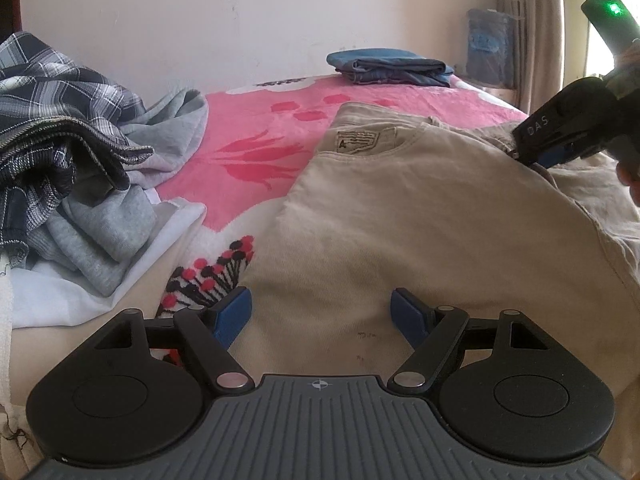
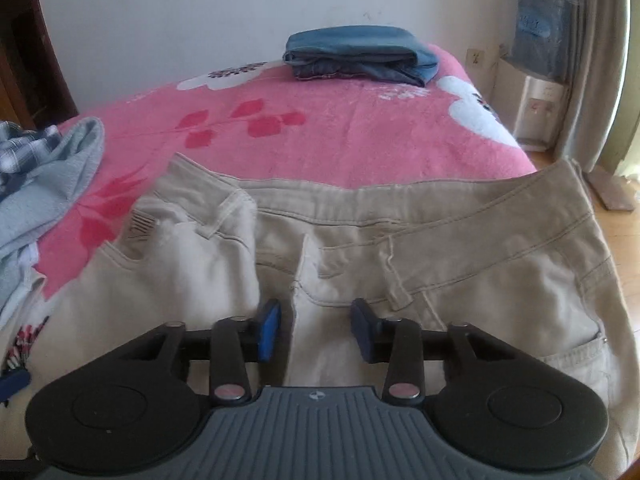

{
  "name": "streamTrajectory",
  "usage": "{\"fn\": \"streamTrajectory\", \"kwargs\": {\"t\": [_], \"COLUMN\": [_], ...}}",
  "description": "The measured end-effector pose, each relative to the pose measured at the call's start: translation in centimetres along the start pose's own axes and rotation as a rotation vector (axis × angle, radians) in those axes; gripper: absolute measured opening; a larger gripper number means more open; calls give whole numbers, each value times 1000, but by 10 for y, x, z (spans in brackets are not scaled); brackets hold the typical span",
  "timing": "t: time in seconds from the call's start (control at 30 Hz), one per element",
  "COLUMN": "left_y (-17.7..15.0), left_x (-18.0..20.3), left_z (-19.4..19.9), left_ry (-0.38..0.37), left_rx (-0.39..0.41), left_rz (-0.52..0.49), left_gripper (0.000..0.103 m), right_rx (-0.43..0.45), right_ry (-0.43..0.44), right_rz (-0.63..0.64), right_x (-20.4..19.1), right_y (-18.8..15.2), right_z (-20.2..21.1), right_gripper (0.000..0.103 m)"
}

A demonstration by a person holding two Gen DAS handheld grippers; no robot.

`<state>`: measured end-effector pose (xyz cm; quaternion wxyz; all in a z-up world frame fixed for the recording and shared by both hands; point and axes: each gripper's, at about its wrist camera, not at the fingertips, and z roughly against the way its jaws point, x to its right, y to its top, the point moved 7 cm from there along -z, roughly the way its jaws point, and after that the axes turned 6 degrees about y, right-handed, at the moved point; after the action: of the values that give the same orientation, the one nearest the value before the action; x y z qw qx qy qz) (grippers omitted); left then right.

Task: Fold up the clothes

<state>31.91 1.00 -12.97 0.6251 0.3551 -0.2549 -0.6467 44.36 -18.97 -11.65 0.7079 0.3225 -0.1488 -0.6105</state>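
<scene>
Beige trousers lie spread on a pink flowered blanket, waistband towards the far side. My left gripper hovers low over the trouser leg with its blue pads wide apart and nothing pinched between them. My right gripper reaches down onto the waistband area at the right, a hand behind it. In the right wrist view the right gripper stands partly open over the seat of the trousers. A raised crease of cloth lies in the gap between its pads, which are not pressing on it.
Folded blue jeans rest at the far end of the bed by the wall. A heap of a plaid shirt and grey sweatshirt lies at the left. A water dispenser, curtain and wooden floor are at the right.
</scene>
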Motion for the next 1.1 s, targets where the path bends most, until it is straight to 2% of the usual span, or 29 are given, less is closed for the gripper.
{"fn": "streamTrajectory", "kwargs": {"t": [0.03,0.1,0.2,0.27,0.37,0.43,0.47,0.5,0.57,0.67,0.7,0.77,0.87,0.9,0.93,1.0,1.07,1.1], "left_y": [0,0,-1,-1,0,1,2,4,10,19,21,24,24,24,23,20,18,17], "left_x": [0,1,1,3,3,3,2,2,1,7,10,17,26,27,26,25,21,19], "left_z": [0,0,1,1,0,1,2,4,10,17,16,16,15,15,15,14,13,12], "left_ry": [0,-1,0,4,9,9,7,2,-11,-32,-39,-48,-47,-44,-41,-37,-26,-15], "left_rx": [-1,1,3,4,1,-1,2,14,46,82,83,84,85,83,79,70,64,63], "left_rz": [0,-4,-6,-10,-7,2,7,15,36,38,32,18,-9,-9,-6,0,-1,-5], "left_gripper": [77,77,77,77,77,77,77,77,77,77,77,77,77,77,77,77,77,77], "right_rx": [14,43,129,145,48,22,26,36,104,194,238,283,180,124,55,-36,-109,-97], "right_ry": [8,21,-5,-32,-79,-97,-131,-167,-251,-289,-249,-90,158,198,197,125,137,149], "right_rz": [-27,-79,-139,-145,-171,-162,-132,-97,5,88,84,73,24,-2,-22,-61,-123,-133], "right_x": [3,11,26,34,47,49,47,43,33,20,16,3,-19,-22,-23,-14,-5,-3], "right_y": [-1,-1,2,3,-4,-4,-2,1,9,20,24,34,38,36,34,26,13,12], "right_z": [4,11,31,37,24,22,24,27,36,48,53,60,41,30,16,-3,-16,-15], "right_gripper": [25,10,6,6,18,20,33,52,55,55,55,55,58,59,59,59,58,43]}}
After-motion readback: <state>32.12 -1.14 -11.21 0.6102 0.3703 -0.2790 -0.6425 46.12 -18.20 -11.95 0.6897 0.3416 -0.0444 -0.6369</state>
